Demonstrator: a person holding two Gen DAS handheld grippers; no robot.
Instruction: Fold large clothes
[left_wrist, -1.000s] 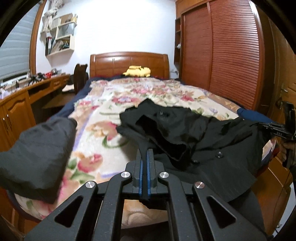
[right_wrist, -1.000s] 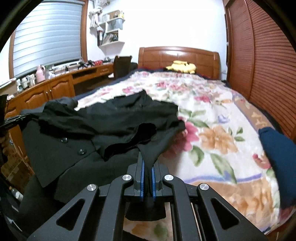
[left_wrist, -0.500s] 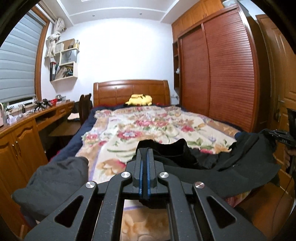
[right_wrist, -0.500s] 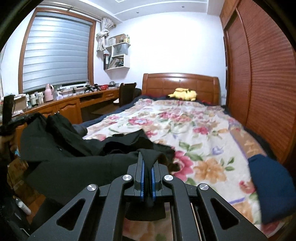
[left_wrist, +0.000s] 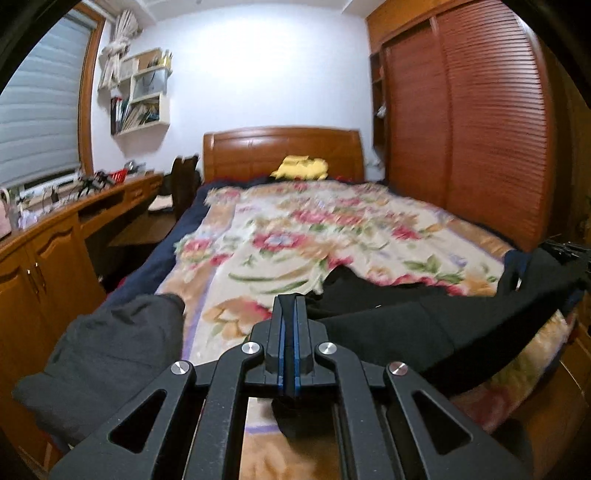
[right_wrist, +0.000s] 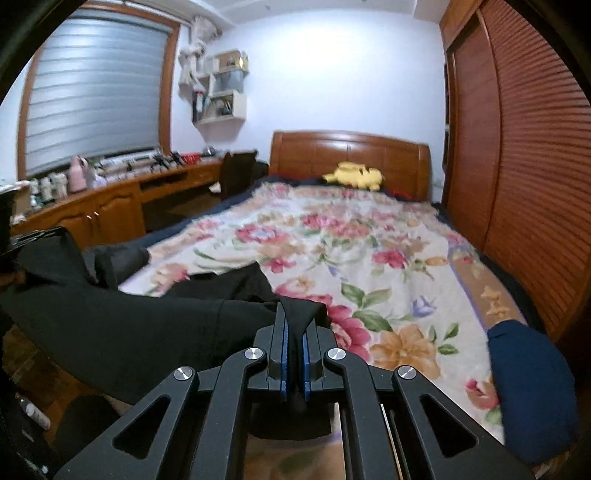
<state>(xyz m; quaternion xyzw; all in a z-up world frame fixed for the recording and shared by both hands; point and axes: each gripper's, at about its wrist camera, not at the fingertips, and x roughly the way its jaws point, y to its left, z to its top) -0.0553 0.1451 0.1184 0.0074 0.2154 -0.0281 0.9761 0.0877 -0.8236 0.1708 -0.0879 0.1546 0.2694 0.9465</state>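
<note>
A large black garment (left_wrist: 424, 325) hangs stretched between my two grippers above the foot of the bed; it also shows in the right wrist view (right_wrist: 129, 328). My left gripper (left_wrist: 289, 306) is shut on one edge of it. My right gripper (right_wrist: 294, 317) is shut on the other edge, with cloth bunched between the pads. The right gripper shows at the far right of the left wrist view (left_wrist: 569, 251). The garment's far part still trails on the floral bedspread (left_wrist: 314, 229).
A grey folded garment (left_wrist: 107, 358) lies at the bed's near left corner. A dark blue garment (right_wrist: 532, 384) lies at the near right corner. A wooden desk (left_wrist: 55, 236) runs along the left, a slatted wardrobe (right_wrist: 535, 147) along the right. A yellow plush (right_wrist: 354, 175) sits by the headboard.
Both grippers have risen and pulled back towards the foot of the bed. The black garment has lifted off the bedspread and stretched taut between them.
</note>
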